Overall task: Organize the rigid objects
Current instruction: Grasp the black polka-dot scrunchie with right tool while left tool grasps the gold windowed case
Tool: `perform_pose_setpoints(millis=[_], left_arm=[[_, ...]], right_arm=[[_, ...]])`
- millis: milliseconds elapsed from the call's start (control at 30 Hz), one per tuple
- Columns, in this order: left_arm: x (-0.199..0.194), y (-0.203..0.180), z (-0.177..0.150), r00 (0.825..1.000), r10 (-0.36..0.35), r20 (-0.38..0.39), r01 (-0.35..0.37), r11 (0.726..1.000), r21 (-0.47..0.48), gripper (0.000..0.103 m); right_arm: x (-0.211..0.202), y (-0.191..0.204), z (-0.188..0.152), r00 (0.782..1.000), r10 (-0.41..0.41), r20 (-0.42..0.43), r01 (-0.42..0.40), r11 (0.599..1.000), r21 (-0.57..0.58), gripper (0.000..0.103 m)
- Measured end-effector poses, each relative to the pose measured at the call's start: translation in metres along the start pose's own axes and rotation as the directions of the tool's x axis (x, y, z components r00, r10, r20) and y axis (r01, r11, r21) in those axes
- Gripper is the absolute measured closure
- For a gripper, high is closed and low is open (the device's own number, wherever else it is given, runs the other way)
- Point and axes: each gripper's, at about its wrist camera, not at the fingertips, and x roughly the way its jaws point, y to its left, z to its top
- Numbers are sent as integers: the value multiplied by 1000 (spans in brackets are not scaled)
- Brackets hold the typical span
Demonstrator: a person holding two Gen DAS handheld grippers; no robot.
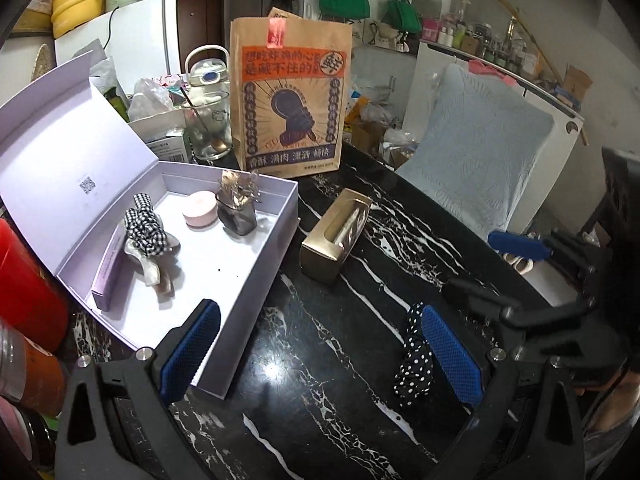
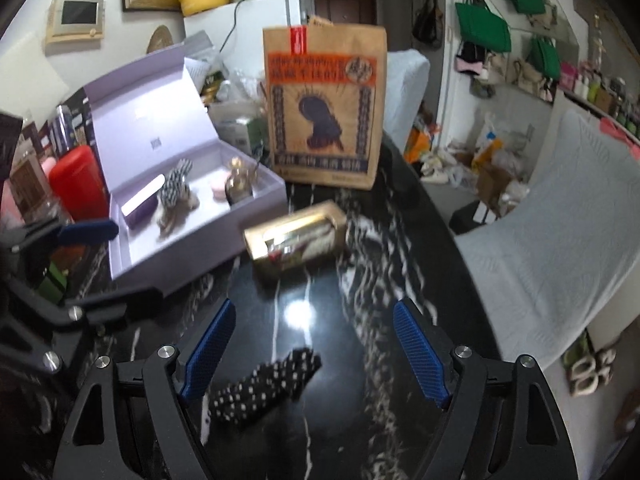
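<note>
Both tongs gape empty: left tongs [image 1: 320,354] over bare counter [image 1: 320,400] beside the lavender box [image 1: 256,272]; right tongs [image 2: 310,354] straddle the polka-dot scrunchie [image 2: 264,384].

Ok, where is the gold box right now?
The gold box lies on the black marble table, just right of the open white box and in front of the paper bag; the right wrist view shows it centre frame.

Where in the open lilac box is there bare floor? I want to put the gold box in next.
Inside the lilac box, the near half in front of the checked hair clip and the dark bottle is bare. The far end is crowded: pink jar, bottle, clip, and the purple stick along the lid side.
</note>
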Motion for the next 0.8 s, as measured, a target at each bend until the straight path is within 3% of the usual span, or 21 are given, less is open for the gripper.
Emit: perform_pose_setpoints(millis=[167, 267, 400, 467, 533, 633, 800], left_arm=[[4, 5, -1, 1000, -26, 1, 26, 1000, -16, 1], [5, 5, 1, 999, -47, 28, 47, 999, -1, 1], [10, -2, 7, 997, -49, 51, 47, 998, 45, 1], [14, -7, 9, 997, -50, 59, 46, 997, 69, 1], [20, -11, 13, 997, -56, 60, 51, 995, 87, 1], [32, -16, 17, 995, -83, 61, 76, 991, 114, 2], [53, -27, 25, 996, -81, 46, 73, 985, 159, 19]], right_arm=[[16, 2, -21, 996, 64, -56, -62, 997, 44, 22], [28, 8, -30, 991, 96, -93, -92, 994, 51, 30], [41, 15, -39, 989, 65, -134, -60, 998, 36, 34], [47, 13, -42, 986, 59, -153, -53, 998, 44, 42], [50, 10, -45, 985, 76, -154, -68, 996, 58, 66], [47, 8, -47, 988, 62, -144, -58, 998, 31, 72], [45, -9, -48, 989, 51, -138, -43, 997, 61, 72]])
